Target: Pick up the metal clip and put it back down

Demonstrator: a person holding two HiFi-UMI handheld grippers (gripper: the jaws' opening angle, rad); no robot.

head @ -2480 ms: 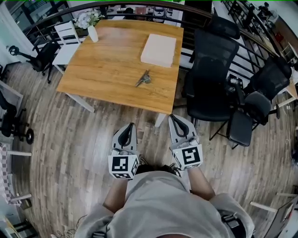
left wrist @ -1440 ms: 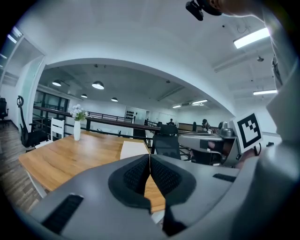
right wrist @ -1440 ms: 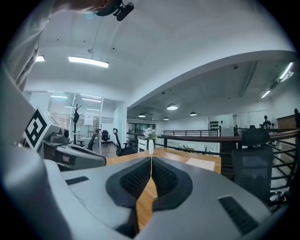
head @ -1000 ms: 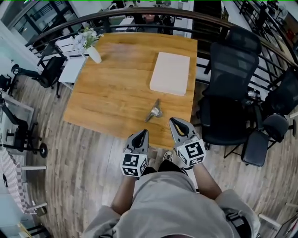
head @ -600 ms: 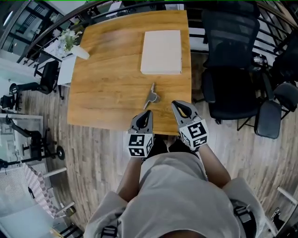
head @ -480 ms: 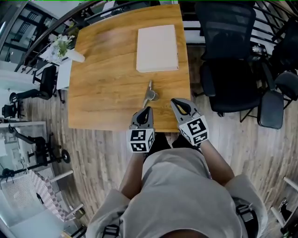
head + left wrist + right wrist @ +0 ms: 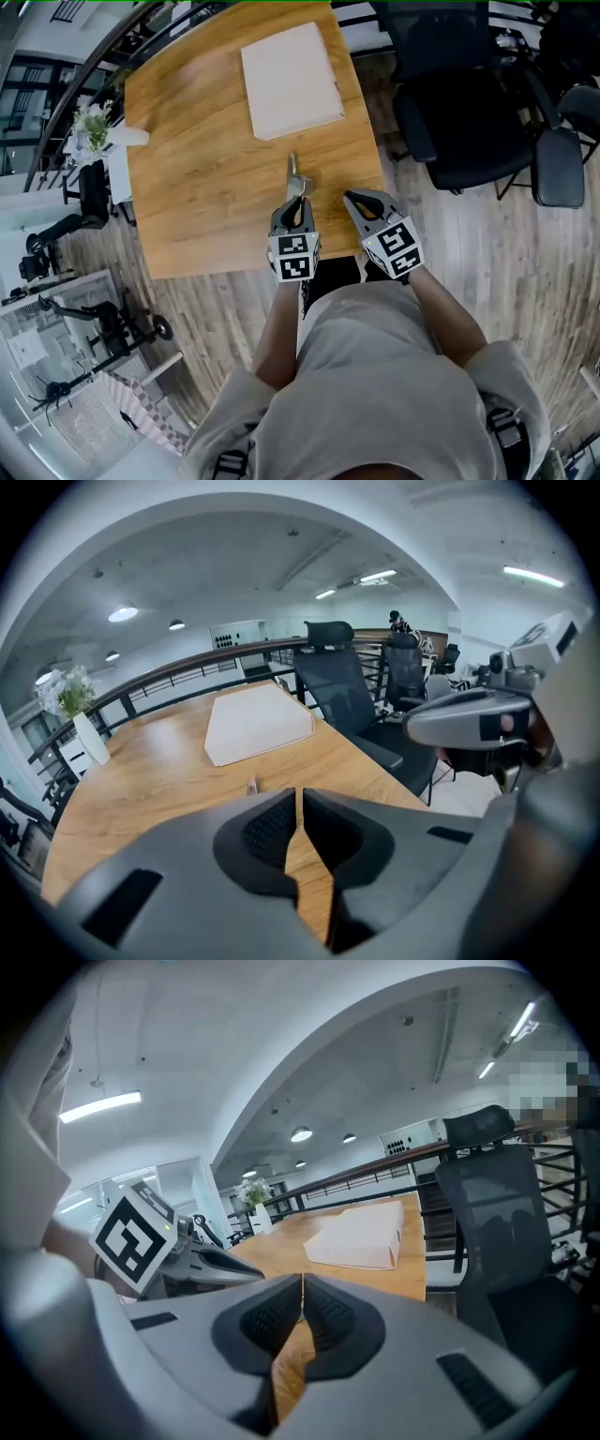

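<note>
The metal clip (image 7: 293, 177) lies on the wooden table (image 7: 197, 169) near its front edge; only its far end (image 7: 252, 786) shows above the jaw in the left gripper view. My left gripper (image 7: 302, 202) hangs right behind the clip's near end, jaws shut with nothing between them (image 7: 298, 797); whether it touches the clip I cannot tell. My right gripper (image 7: 350, 198) is over the table's front right corner, to the right of the clip, also shut and empty (image 7: 302, 1284).
A flat white box (image 7: 286, 66) lies on the table beyond the clip. A white vase with flowers (image 7: 98, 127) stands at the far left corner. Black office chairs (image 7: 459, 122) crowd the table's right side. Wooden floor lies around it.
Both grippers have come forward and down from in front of the table to over its front edge. The left gripper's tip now sits right at the clip. The clip has not moved.
</note>
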